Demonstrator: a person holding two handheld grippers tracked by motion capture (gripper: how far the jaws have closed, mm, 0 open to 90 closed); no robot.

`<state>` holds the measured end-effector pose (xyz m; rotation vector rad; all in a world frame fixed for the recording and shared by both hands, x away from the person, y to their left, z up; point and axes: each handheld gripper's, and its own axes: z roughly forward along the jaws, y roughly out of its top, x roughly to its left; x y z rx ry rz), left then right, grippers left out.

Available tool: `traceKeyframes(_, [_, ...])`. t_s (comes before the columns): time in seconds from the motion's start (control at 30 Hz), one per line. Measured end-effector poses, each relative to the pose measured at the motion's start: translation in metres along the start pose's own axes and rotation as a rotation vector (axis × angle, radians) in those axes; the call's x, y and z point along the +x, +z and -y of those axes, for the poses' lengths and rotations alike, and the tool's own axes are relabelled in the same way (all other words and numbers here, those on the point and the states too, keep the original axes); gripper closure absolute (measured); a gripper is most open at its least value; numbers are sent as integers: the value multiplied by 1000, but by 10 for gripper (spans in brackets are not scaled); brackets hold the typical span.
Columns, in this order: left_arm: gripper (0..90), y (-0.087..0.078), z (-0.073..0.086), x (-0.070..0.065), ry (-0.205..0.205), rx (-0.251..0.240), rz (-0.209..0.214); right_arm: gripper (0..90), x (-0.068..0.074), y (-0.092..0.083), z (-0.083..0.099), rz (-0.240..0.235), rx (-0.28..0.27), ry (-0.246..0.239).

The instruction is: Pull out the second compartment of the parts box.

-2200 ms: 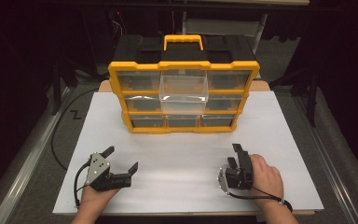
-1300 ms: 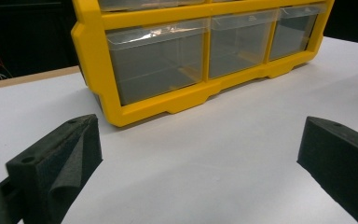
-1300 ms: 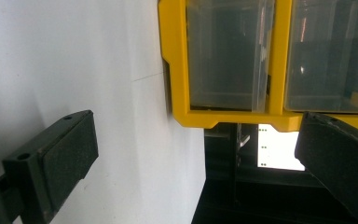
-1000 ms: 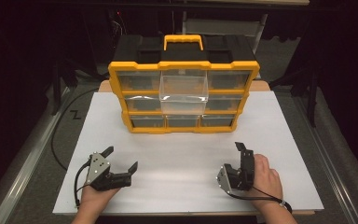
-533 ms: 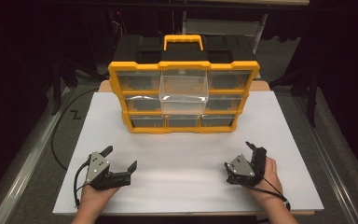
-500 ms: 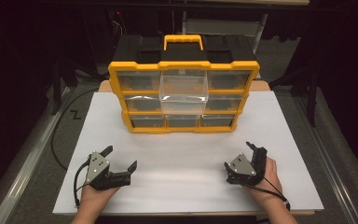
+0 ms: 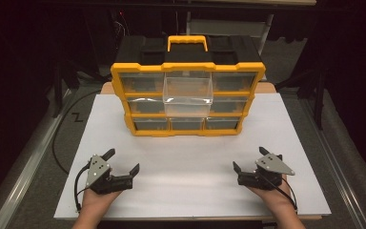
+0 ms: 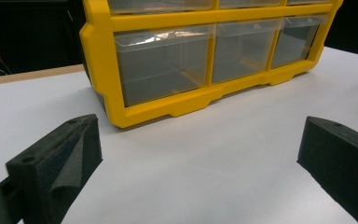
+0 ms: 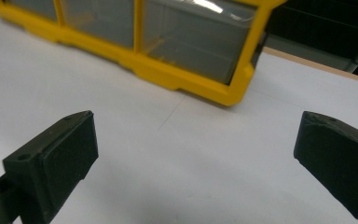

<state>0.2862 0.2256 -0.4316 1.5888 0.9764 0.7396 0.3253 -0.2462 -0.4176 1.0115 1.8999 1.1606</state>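
A yellow organizer with clear drawers stands at the back middle of the white board. Its top middle drawer is pulled out toward me. My left gripper rests on the board at the front left, open, with nothing between its jaws. My right gripper rests at the front right, also open and empty. The left gripper view looks past its gripper at the organizer's lower left drawers. Beyond my right gripper in its own view is the organizer's lower right corner.
The organizer has a black top with a yellow handle. A black cable loops on the floor left of the board. Metal rails run along both sides. Bare white board lies between the grippers and the organizer.
My right hand has turned and shifted a little to the right, so its gripper now lies flat with jaws spread. The left gripper and the organizer have not moved.
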Motion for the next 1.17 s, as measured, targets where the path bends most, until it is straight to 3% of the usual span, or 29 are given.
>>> traceKeyframes(0.07, [4, -1, 0, 0, 2, -1, 1, 9, -10, -7, 3, -12, -43, 86])
traceKeyframes(0.13, [4, -1, 0, 0, 0, -2, 2, 9, -13, -9, 5, -17, -57, 111])
traceKeyframes(0.17, [4, -1, 0, 0, 1, -1, 2, 9, -19, -13, 8, -29, -80, 166])
traceKeyframes(0.33, [4, 0, 0, 0, 1, 3, 4, 9, -23, -18, 12, -44, -100, 220])
traceKeyframes(0.47, [4, 1, 1, -1, 6, 7, 4, 9, -18, -17, 11, -57, -130, 204])
traceKeyframes(0.73, [4, 2, 1, -2, 18, 14, 0, 9, -4, -12, 7, -73, -134, 128])
traceKeyframes(1.17, [4, 2, 2, -2, 24, 16, -6, 9, -10, -14, 8, -35, -129, 122])
